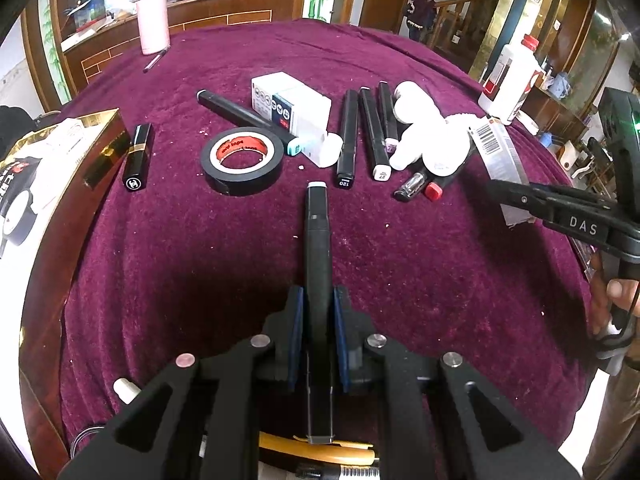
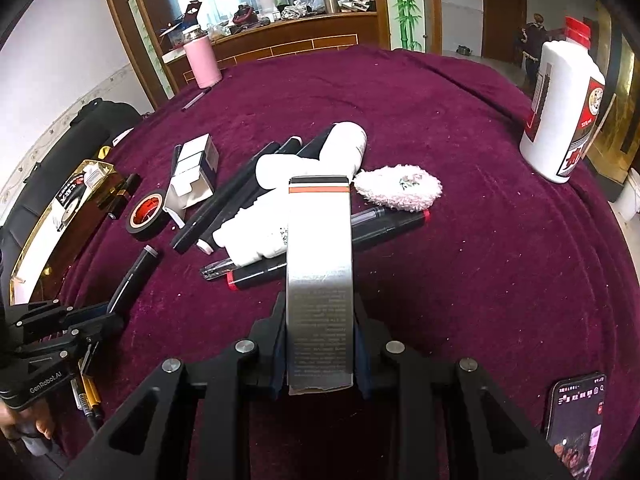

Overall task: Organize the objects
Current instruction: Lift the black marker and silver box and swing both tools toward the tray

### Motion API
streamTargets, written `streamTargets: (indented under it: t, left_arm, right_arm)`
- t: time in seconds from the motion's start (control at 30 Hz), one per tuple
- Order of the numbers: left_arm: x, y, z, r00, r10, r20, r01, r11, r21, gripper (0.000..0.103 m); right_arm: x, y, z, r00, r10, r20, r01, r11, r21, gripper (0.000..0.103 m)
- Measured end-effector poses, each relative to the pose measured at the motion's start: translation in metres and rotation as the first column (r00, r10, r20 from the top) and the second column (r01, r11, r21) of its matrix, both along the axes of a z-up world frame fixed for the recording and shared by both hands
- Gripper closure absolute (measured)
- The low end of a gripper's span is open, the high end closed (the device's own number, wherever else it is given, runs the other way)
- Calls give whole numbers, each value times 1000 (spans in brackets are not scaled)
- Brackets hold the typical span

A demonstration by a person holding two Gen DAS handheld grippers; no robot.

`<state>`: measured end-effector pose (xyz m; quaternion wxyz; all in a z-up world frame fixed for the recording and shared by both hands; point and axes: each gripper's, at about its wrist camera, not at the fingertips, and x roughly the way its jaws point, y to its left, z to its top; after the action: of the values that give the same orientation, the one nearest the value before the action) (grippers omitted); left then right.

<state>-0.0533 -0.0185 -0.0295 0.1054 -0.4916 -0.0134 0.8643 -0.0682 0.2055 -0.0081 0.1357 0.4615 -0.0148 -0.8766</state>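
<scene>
Keep left gripper [image 1: 318, 308] clamped on black marker [image 1: 316, 232], right gripper [image 2: 320, 320] on silver box [image 2: 320, 264] (both held lengthwise), lowering gently beside like items.

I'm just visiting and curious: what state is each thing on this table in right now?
Left gripper: shut on black marker.
Right gripper: shut on silver box.
Tape roll: lying flat.
White bottle: upright, capped.
Phone: screen lit.
</scene>
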Motion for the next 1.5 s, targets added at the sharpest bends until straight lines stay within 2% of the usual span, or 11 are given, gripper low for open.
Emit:
streamTargets:
  t: [0.87,1.5]
  left_arm:
    - [15,-14,11,999,30,-27,-28,998,49,89]
    - [54,-41,39,988,143,-58,-136,985,109,89]
  right_arm:
    - [14,-23,11,998,53,-19,-54,998,-17,74]
    - [18,-65,17,987,158,-32,-159,987,-21,74]
